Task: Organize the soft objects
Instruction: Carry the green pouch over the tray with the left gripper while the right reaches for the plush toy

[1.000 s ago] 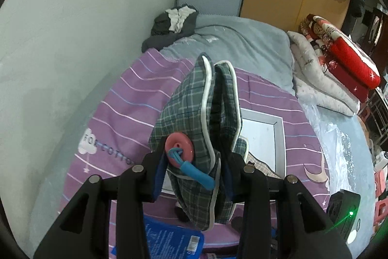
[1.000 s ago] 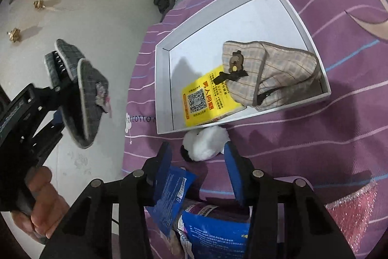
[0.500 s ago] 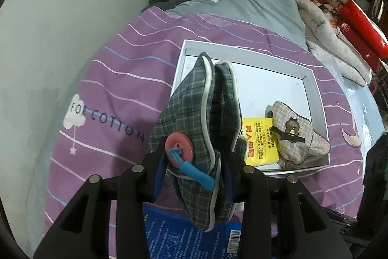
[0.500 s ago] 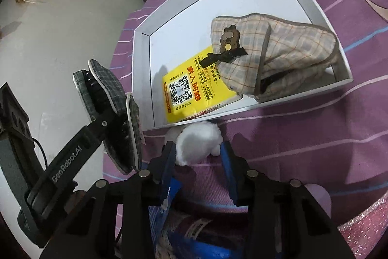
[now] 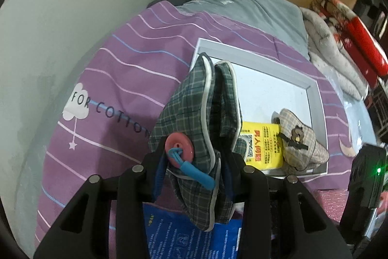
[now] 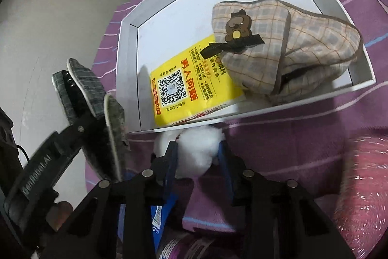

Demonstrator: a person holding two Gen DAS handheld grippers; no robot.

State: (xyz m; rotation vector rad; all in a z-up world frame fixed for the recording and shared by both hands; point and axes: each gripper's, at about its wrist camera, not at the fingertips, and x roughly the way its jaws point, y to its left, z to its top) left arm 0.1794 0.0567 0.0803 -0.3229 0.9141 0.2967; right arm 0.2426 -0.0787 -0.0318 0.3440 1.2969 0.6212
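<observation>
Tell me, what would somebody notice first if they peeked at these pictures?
Probably the green plaid slippers, a pair with a pink button, pinched in the left hand-held gripper above the purple striped bedspread. Next, the beige checked slippers with a little bear, lying in the white box beside a yellow leaflet. In front of the box, the right hand-held gripper has just been closing around a fluffy white ball.

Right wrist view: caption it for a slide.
Right gripper closing on a white fluffy ball beside the white tray holding beige plaid slippers.
</observation>
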